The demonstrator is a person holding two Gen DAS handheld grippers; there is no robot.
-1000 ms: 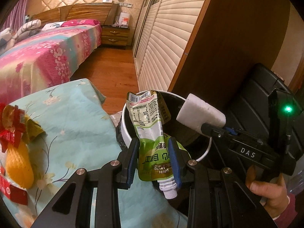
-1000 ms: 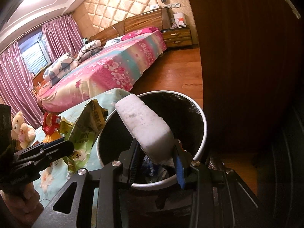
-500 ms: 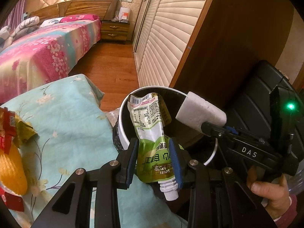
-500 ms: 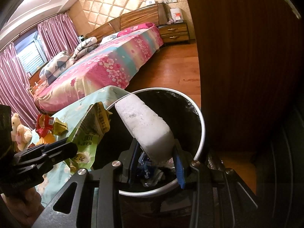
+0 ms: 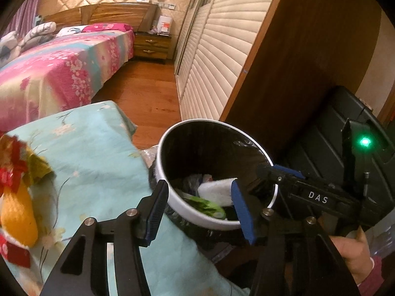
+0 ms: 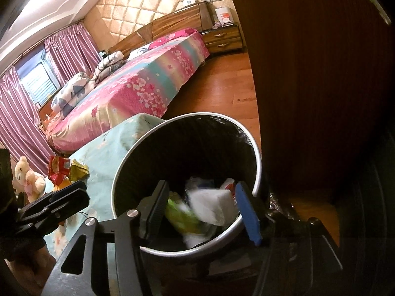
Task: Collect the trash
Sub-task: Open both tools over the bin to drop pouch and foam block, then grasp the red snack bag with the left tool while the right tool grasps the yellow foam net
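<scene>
A round bin (image 5: 190, 211) with a white rim and black liner stands beside the teal cloth; it also shows in the right wrist view (image 6: 256, 153). My left gripper (image 5: 198, 206) is open and empty over its near rim. My right gripper (image 6: 201, 208) is open and empty over the bin mouth; it shows in the left wrist view (image 5: 269, 170) at the right rim. The green pouch (image 5: 208, 206) and the white foam block (image 5: 217, 191) lie inside the bin, blurred in the right wrist view, pouch (image 6: 182, 218), block (image 6: 212, 204).
A teal flowered cloth (image 5: 86, 153) covers the surface left of the bin, with red and yellow wrappers (image 5: 14, 180) on it. A dark wooden cabinet (image 5: 296, 74) stands behind the bin. A black case (image 5: 328, 133) is to the right. A bed (image 5: 56, 64) is beyond.
Both grippers opened. The green pouch and the white foam block dropped from the jaws into the bin.
</scene>
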